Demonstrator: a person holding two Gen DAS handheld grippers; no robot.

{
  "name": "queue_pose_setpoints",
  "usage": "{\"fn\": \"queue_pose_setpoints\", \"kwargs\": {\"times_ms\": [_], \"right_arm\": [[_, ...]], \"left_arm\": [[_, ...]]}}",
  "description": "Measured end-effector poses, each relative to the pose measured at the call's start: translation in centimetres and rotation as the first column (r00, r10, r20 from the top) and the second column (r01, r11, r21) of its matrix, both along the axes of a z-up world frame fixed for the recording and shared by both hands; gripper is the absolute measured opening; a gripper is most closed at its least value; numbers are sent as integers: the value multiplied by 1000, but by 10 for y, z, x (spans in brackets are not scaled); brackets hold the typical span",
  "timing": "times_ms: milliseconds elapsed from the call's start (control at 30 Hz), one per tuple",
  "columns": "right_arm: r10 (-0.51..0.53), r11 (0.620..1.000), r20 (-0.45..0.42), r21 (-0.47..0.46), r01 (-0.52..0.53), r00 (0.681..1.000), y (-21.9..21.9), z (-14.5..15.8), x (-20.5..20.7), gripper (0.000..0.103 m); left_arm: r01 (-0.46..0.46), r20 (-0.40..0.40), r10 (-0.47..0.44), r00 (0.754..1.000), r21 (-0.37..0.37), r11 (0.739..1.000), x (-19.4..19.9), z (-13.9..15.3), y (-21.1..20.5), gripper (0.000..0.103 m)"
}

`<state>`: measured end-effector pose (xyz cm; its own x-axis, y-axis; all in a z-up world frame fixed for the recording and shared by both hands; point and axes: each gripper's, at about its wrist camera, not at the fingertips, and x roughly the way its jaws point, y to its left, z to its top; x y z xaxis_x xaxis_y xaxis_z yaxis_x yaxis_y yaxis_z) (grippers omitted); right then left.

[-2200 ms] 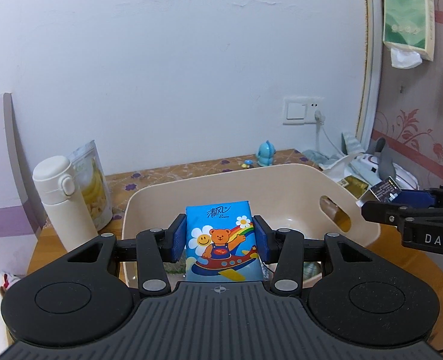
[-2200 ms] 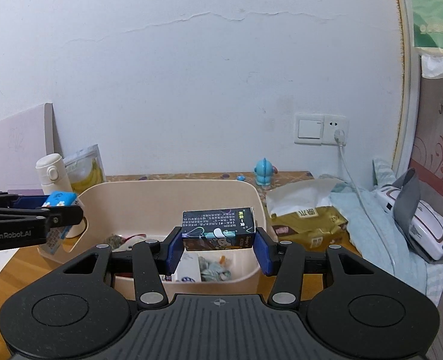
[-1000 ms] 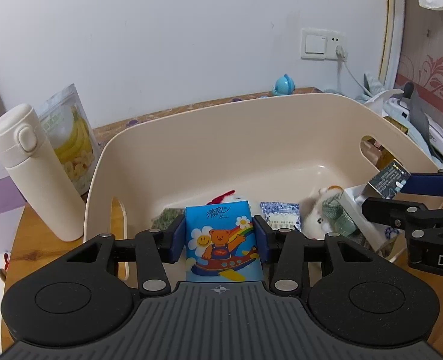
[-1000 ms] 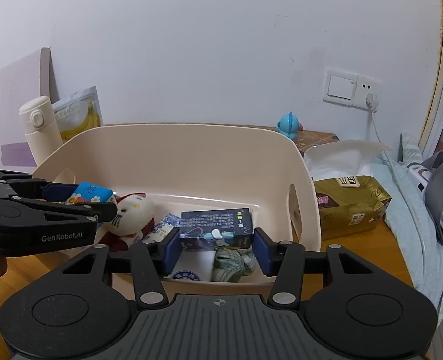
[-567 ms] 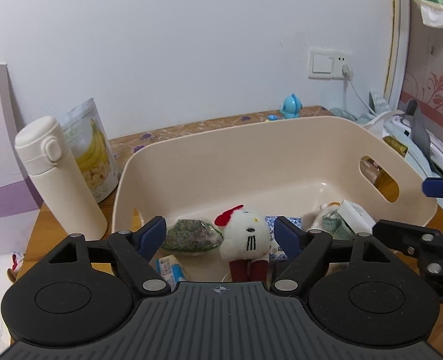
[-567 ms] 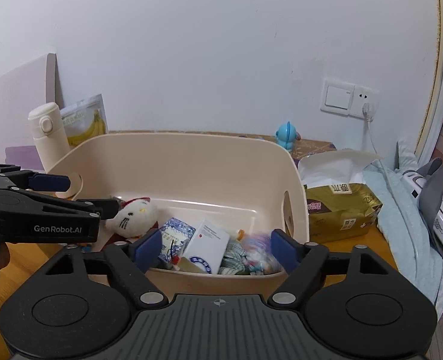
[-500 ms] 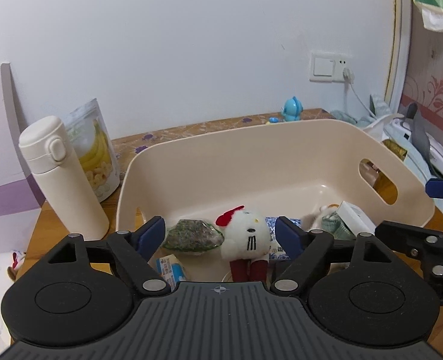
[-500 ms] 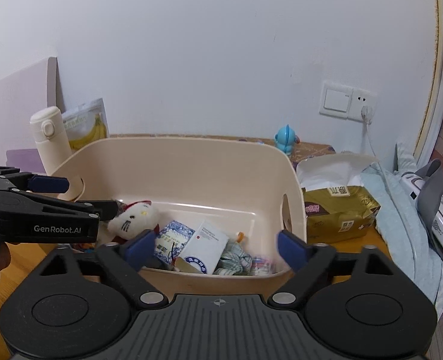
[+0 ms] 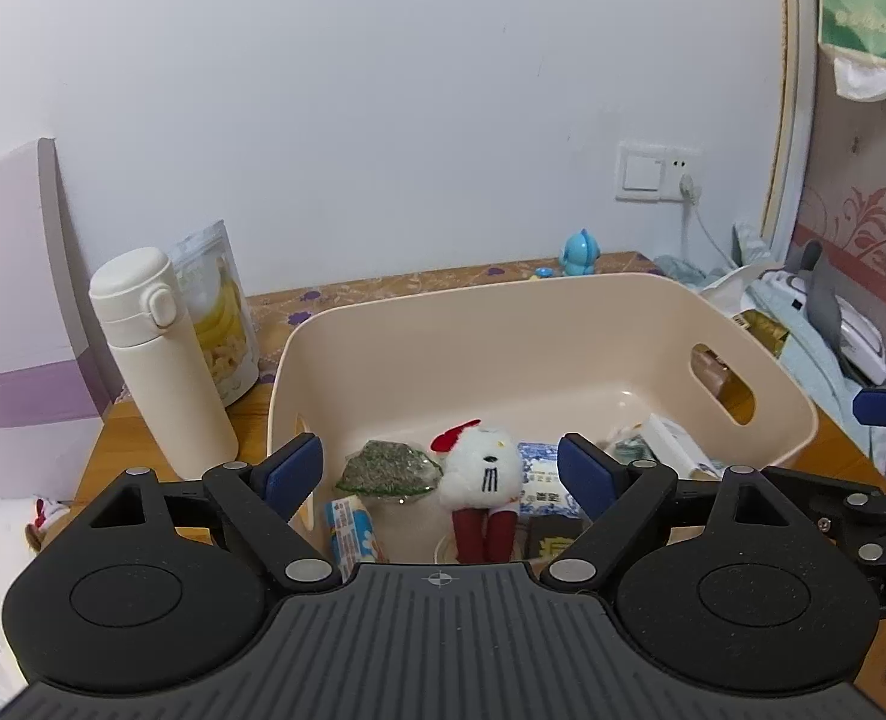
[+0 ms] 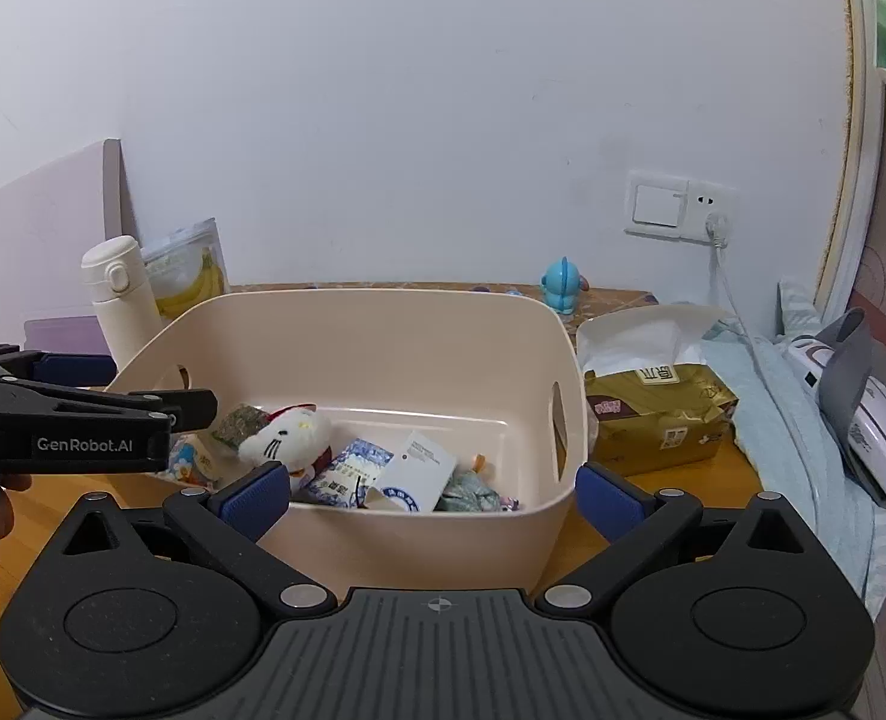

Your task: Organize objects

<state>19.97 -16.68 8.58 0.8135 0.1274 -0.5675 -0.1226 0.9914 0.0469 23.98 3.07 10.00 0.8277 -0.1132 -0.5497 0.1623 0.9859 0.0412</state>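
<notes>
Cream plastic bin (image 10: pixel 377 336) sits mid-desk, toward the back edge; rigid, smooth walls, light-looking, with a cut-out handle in each short end, and those slots are the likely place to take it if it has to shift. Wooden desk (image 10: pixel 676 492) carries it. Left gripper (image 9: pixel 440 471) and right gripper (image 10: pixel 431 495) both hang at the bin's near rim, jaws spread wide with nothing between them; both pairs have just been opening, the right one to about its widest. Side of the left gripper reads "GenRobot.AI" in the right wrist view. Inside the bin, along the near wall: white plush cat (image 9: pixel 483 471) with red bow and legs, soft and squashy, probably best pinched across the body; beside it a green-flecked sachet (image 9: pixel 390 468), limp and crinkly; a blue-and-white patterned packet (image 10: pixel 347 471) with Chinese print too small to read; a white card box (image 10: pixel 416 471) with a round blue seal, stiff and light; a small blue cartoon tissue pack (image 9: pixel 353 531) at the near-left corner, soft and slippery in its film. Outside, at the left edge: cream flask (image 9: pixel 161 360), hard, smooth, likely the heaviest thing here; banana-chip pouch (image 9: pixel 221 312) behind it. Right of the bin: gold tissue pack (image 10: pixel 658 414), Chinese label, unreadable.
</notes>
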Motion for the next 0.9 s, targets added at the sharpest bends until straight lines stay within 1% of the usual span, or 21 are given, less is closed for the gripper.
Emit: {"fn": "queue_pose_setpoints", "kwargs": {"times_ms": [367, 600, 900], "right_arm": [[1, 1000, 7, -5, -1, 1000, 0, 4, -35, 103], [-4, 1000, 1, 4, 4, 1000, -3, 2, -54, 103], [-20, 1000, 12, 11, 20, 1000, -8, -1, -82, 103]], "left_arm": [[-8, 30, 9, 1000, -24, 1000, -40, 8, 2, 87], [-8, 38, 9, 999, -22, 1000, -63, 4, 2, 87], [-18, 48, 20, 999, -44, 999, -96, 0, 1, 87]]}}
